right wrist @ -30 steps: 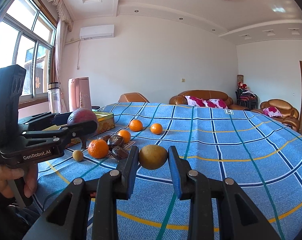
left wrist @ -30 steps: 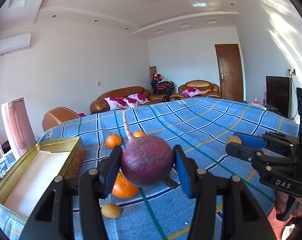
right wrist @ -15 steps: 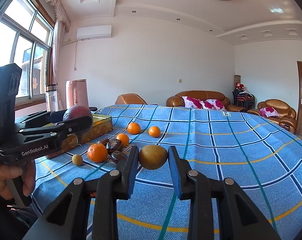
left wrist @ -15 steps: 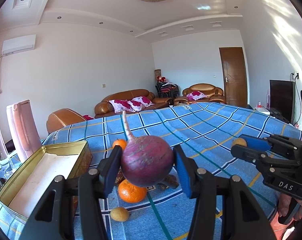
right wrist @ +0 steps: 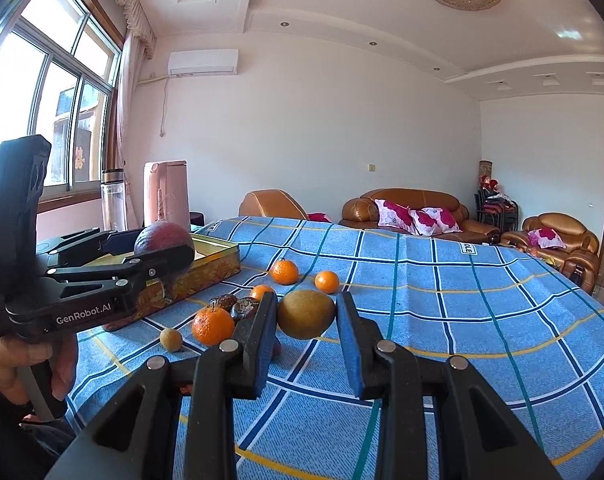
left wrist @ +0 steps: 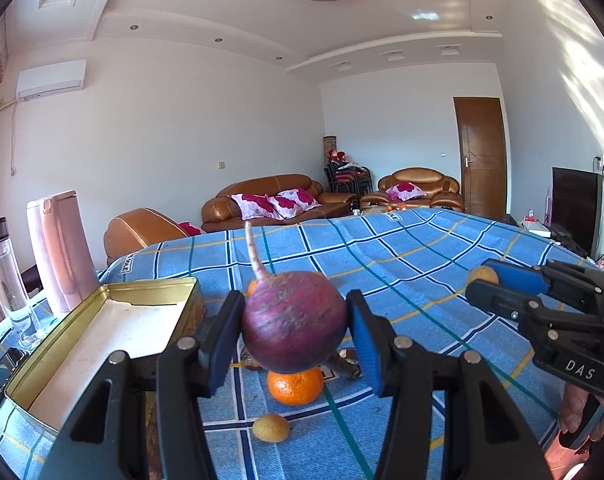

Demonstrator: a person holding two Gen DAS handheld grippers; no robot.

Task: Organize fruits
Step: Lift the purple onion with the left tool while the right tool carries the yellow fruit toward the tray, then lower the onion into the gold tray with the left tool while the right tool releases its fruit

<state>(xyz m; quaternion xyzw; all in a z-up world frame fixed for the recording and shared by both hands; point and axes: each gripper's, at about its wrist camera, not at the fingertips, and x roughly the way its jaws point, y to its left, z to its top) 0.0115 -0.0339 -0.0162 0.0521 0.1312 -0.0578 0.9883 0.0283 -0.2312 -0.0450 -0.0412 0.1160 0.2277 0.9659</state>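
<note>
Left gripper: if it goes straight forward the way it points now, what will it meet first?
Probably nothing soon. The left gripper, shut on the purple radish, points along the blue tablecloth, above the orange; the gold tin lies to its left. Depth is unclear.

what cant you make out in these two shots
- Left wrist view: the dark fruits under the radish are mostly hidden by it and the left gripper.
- Right wrist view: the tin's inside is blocked by the left gripper.
- Bottle is cut by the left edge.
</note>
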